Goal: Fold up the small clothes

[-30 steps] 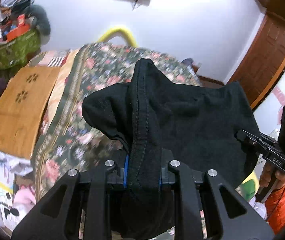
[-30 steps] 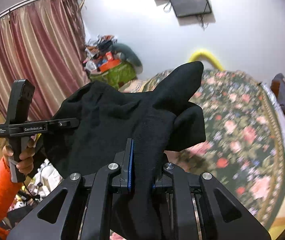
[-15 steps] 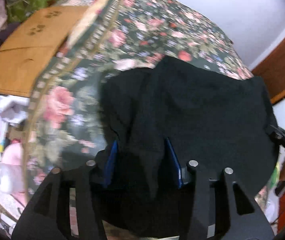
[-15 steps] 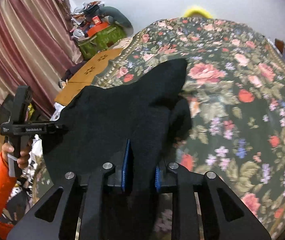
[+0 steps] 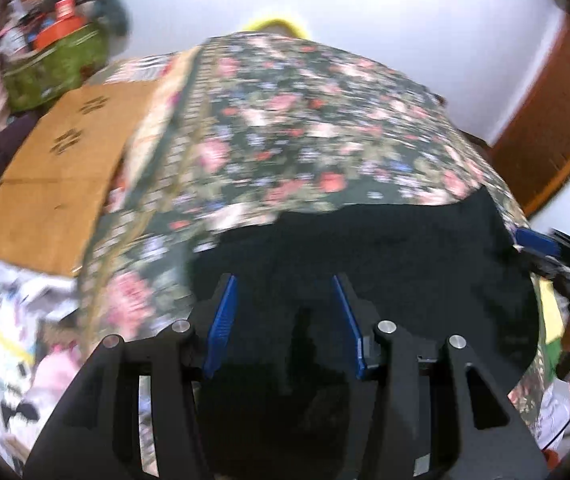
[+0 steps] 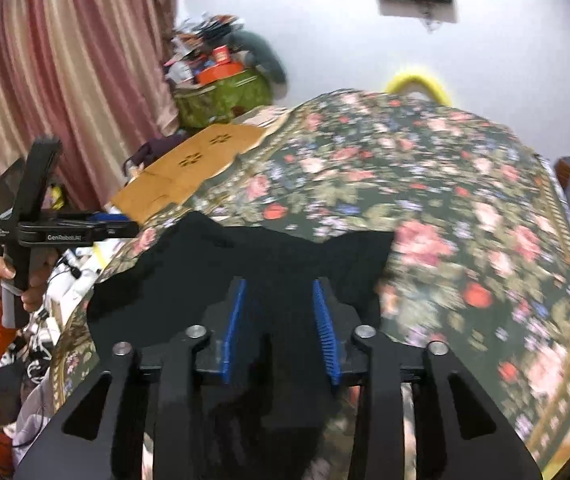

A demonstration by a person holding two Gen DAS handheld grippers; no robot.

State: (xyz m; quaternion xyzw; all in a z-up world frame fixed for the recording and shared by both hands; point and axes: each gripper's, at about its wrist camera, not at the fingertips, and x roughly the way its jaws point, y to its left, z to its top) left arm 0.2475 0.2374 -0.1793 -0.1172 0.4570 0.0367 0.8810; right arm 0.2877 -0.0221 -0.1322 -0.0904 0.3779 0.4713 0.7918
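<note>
A small black garment (image 5: 385, 256) lies spread flat on the near edge of the floral bedspread (image 5: 305, 128); it also shows in the right wrist view (image 6: 245, 264). My left gripper (image 5: 283, 284) is open, its blue pads apart just above the garment's near left part. My right gripper (image 6: 279, 286) is open too, over the garment's near right part. The left gripper shows from the side in the right wrist view (image 6: 125, 228), held clear of the cloth. The right gripper's blue tip shows in the left wrist view (image 5: 535, 240) at the garment's right edge.
A flat brown cardboard sheet (image 5: 57, 176) lies beside the bed on the left. A green bag with clutter (image 6: 221, 96) stands by the curtain (image 6: 65, 72). A wooden door (image 5: 557, 120) is at the right. Papers and clutter (image 5: 17, 328) lie on the floor.
Both grippers lowered the black garment from mid-air onto the bedspread, then opened and let it go. It now lies flat instead of hanging bunched between the jaws.
</note>
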